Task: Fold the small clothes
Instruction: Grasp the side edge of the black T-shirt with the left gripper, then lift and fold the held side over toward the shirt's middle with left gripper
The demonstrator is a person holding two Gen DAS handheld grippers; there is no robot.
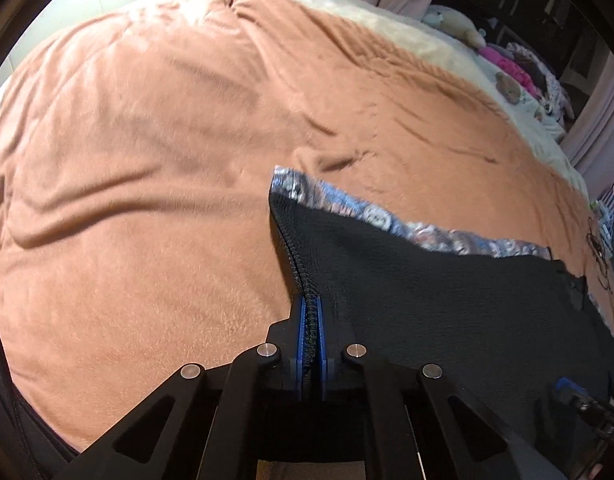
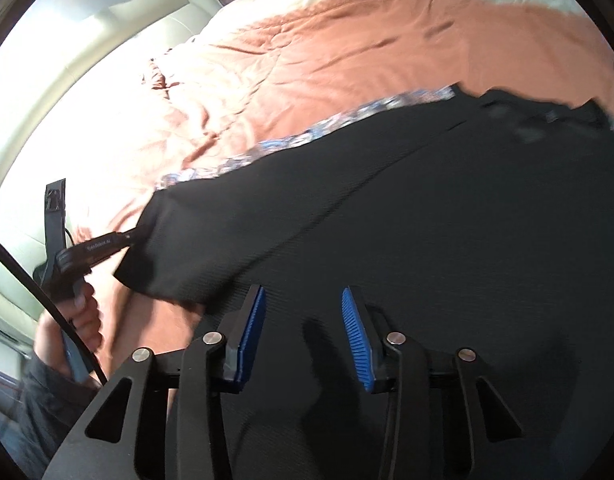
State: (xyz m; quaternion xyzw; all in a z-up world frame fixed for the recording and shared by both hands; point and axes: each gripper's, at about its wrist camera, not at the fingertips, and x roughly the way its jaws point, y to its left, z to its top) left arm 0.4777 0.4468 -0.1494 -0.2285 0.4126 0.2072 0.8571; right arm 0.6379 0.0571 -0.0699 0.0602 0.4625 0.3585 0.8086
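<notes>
A black knit garment [image 1: 447, 300] with a blue-and-silver patterned band [image 1: 371, 216] along its far edge lies on an orange blanket [image 1: 147, 160]. My left gripper [image 1: 311, 312] is shut on the garment's stitched left edge, which runs up between the blue pads. The right wrist view shows that same left gripper [image 2: 131, 236] pinching the garment's [image 2: 427, 200] left corner, with a hand [image 2: 83, 312] on its handle. My right gripper [image 2: 303, 300] hovers over the black cloth near its front edge. Its jaws stand apart and the blue pads [image 2: 255, 320] do not press on anything.
The orange blanket [image 2: 307, 40] covers most of the bed, with a cream fleece [image 1: 407, 24] beyond it. Soft toys and pink clothes [image 1: 515, 68] are piled at the far right. A pale padded headboard [image 2: 67, 80] and a black cable [image 2: 27, 280] are on the left.
</notes>
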